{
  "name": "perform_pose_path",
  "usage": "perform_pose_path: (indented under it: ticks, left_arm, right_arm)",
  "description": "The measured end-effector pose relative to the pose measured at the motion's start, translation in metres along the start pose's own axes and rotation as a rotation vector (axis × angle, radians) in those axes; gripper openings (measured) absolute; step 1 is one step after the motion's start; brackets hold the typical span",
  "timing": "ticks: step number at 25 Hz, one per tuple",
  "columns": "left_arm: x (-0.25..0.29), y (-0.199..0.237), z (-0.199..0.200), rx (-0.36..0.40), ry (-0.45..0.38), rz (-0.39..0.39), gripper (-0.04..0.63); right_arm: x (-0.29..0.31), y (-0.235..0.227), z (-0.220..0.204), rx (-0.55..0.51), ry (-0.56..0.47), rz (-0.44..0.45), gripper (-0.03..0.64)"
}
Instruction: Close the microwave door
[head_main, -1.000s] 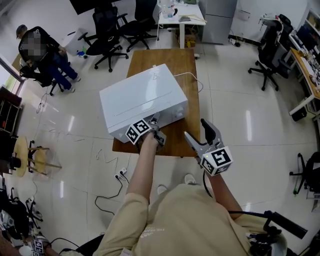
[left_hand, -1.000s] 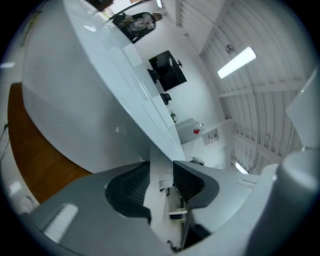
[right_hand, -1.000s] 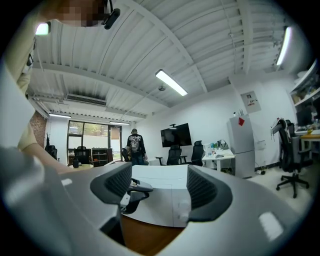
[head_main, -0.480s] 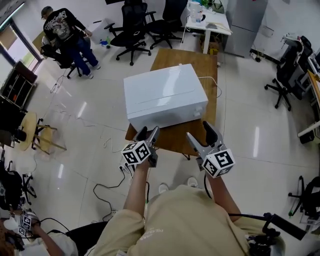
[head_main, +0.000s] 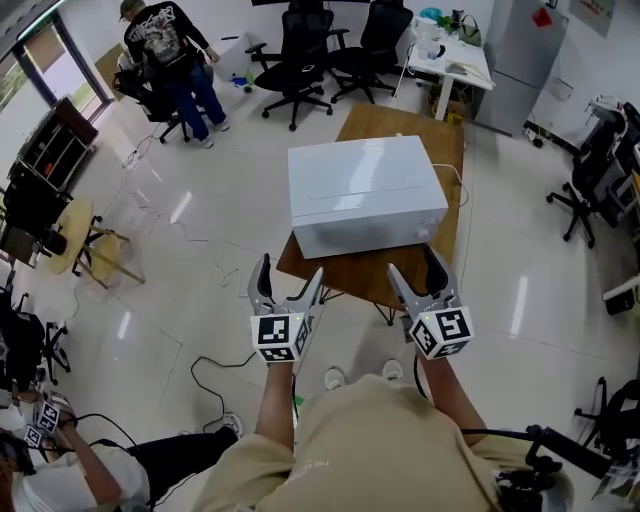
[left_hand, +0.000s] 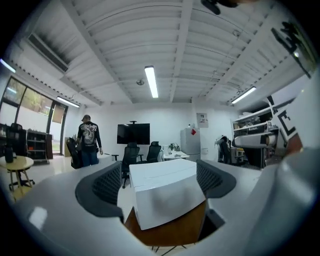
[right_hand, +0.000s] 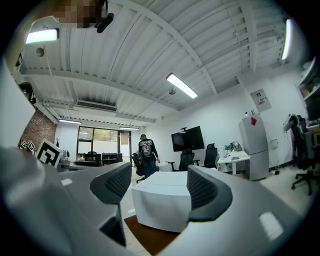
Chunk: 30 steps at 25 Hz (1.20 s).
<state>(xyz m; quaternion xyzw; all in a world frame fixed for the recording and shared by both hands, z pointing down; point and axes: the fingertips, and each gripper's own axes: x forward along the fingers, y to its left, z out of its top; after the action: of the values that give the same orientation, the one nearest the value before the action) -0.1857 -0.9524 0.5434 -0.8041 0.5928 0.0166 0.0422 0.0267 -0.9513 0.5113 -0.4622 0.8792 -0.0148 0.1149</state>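
The white microwave (head_main: 365, 195) sits on a brown wooden table (head_main: 350, 275), its front face flat and closed toward me. My left gripper (head_main: 289, 272) hangs in the air before the table's near left corner, clear of the microwave. Its jaws have just been opening and nothing is between them. My right gripper (head_main: 412, 265) hovers over the table's near edge, jaws apart and empty. In the left gripper view the microwave (left_hand: 165, 192) shows between the left gripper (left_hand: 159, 180) jaws, well ahead. In the right gripper view the microwave (right_hand: 162, 202) likewise lies beyond the right gripper (right_hand: 155, 192).
A person in black (head_main: 175, 50) stands at the back left by office chairs (head_main: 300, 60). A white desk (head_main: 450, 55) and a fridge (head_main: 520, 50) lie behind the table. A cable (head_main: 215, 370) trails on the floor at left, near a round side table (head_main: 70, 235).
My left gripper has drawn back from the microwave's front left corner, risen, rolled upright and opened. The right gripper has pulled back a little. The person at the back has walked on.
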Motion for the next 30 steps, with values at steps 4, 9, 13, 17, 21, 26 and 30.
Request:
perform_pose_path:
  ticks: [4,9,13,17,21,26,30]
  left_arm:
    - [-0.018,0.021,0.019,0.034,-0.024,-0.018,0.449]
    - [-0.047,0.013,0.028,0.006,-0.039,-0.097,0.448]
    - [-0.062,-0.025,0.023,0.030,-0.050,-0.123,0.446]
    - [-0.100,-0.079,0.038,0.049,-0.086,-0.113,0.445]
    - [-0.150,-0.124,0.029,0.031,-0.074,-0.055,0.443]
    - [-0.124,-0.224,0.045,-0.067,-0.041,-0.057,0.433]
    - [-0.152,-0.259,0.055,0.031,-0.004,0.006,0.431]
  right_arm:
    - [0.012,0.029,0.004,-0.014,0.010,-0.020,0.334]
    - [-0.005,0.084,0.009,-0.047,0.033,0.026,0.336]
    - [-0.045,0.089,0.003,-0.036,0.064,0.084,0.336]
    - [-0.099,0.079,0.019,-0.025,0.010,0.098,0.336]
    - [-0.174,0.088,0.011,-0.013,0.002,0.143,0.336]
    - [-0.239,-0.008,0.009,0.075,0.087,0.123,0.336]
    - [-0.272,-0.026,0.022,0.100,0.095,0.118,0.334]
